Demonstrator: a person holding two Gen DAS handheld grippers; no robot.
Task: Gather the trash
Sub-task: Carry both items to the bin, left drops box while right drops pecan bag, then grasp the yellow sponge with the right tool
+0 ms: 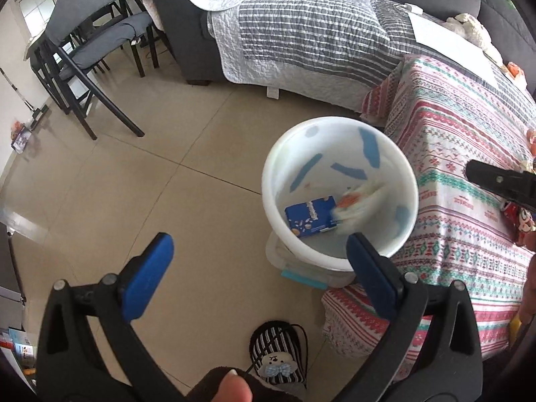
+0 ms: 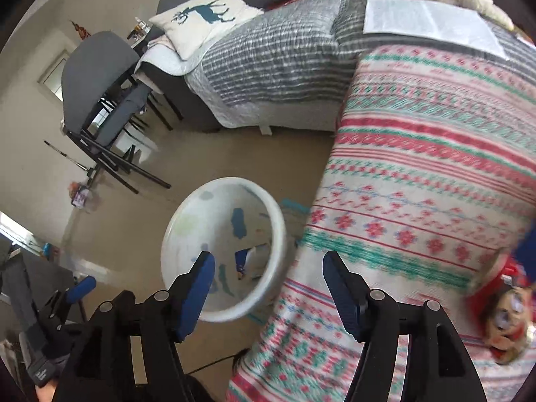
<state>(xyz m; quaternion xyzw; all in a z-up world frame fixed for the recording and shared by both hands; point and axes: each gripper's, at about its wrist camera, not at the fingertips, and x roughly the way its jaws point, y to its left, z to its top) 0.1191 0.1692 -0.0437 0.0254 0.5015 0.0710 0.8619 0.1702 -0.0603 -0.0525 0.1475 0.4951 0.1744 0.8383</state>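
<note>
A white bin (image 1: pixel 338 184) with blue patches stands on the floor beside a table under a patterned cloth (image 1: pixel 462 154). Inside lie a blue box (image 1: pixel 310 216) and a blurred white and orange wrapper (image 1: pixel 361 202). My left gripper (image 1: pixel 258 251) is open and empty, just above the bin's near rim. My right gripper (image 2: pixel 268 268) is open and empty, above the bin's (image 2: pixel 221 248) right rim and the cloth's edge (image 2: pixel 418 201). Its tip also shows in the left wrist view (image 1: pixel 502 184). A red cartoon wrapper (image 2: pixel 509 311) lies on the cloth at the right.
A grey sofa with a striped quilt (image 1: pixel 301 33) stands behind the bin. Dark chairs (image 1: pixel 83 67) stand at the left. A striped pouch (image 1: pixel 278 355) lies on the tiled floor near me. A clear plastic box (image 1: pixel 301 268) sits under the bin.
</note>
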